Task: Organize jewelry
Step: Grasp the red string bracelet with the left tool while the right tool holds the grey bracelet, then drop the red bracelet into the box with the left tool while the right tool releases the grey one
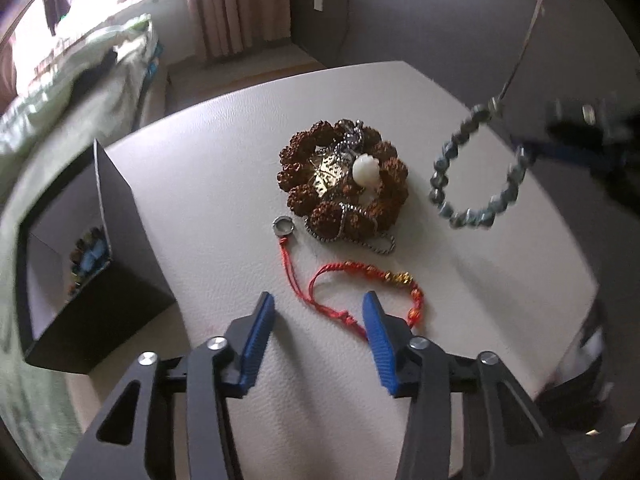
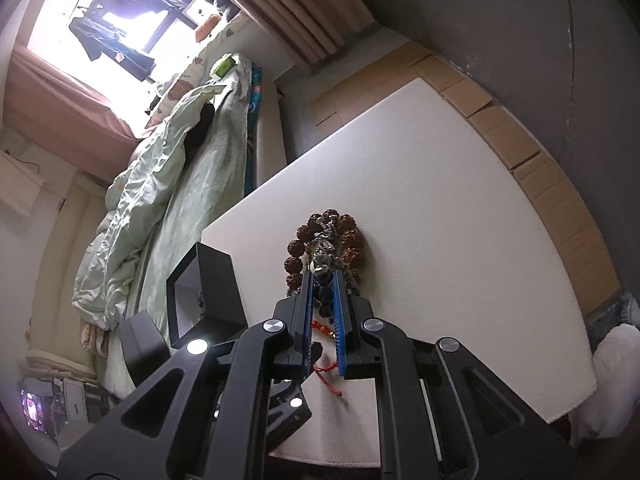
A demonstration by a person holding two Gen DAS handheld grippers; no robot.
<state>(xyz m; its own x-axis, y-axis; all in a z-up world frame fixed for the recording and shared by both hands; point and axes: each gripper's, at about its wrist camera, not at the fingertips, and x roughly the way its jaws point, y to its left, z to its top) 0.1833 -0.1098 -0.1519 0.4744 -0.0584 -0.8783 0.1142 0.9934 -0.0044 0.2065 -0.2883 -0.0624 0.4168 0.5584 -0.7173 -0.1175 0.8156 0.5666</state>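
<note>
My right gripper [image 2: 323, 276] is shut on a grey-blue bead bracelet [image 1: 476, 168], which hangs in the air right of the pile; its beads show between the pads [image 2: 322, 292]. A brown seed-bead bracelet [image 1: 344, 176] lies mid-table with a silver chain [image 1: 352, 220], a gold piece and a white bead [image 1: 366, 170] on it. A red cord bracelet [image 1: 360, 296] with gold beads and a red cord with a ring [image 1: 284, 226] lie nearer. My left gripper [image 1: 318, 310] is open and empty, just above the red bracelet. The right gripper also shows at the right edge [image 1: 532, 156].
A black open box [image 1: 92, 264] with several colourful beads inside stands at the table's left edge; it also shows in the right wrist view [image 2: 208, 292]. The white table [image 2: 440, 220] ends beside a bed with a green quilt [image 2: 160, 184]. Cardboard [image 2: 520, 140] lines the far side.
</note>
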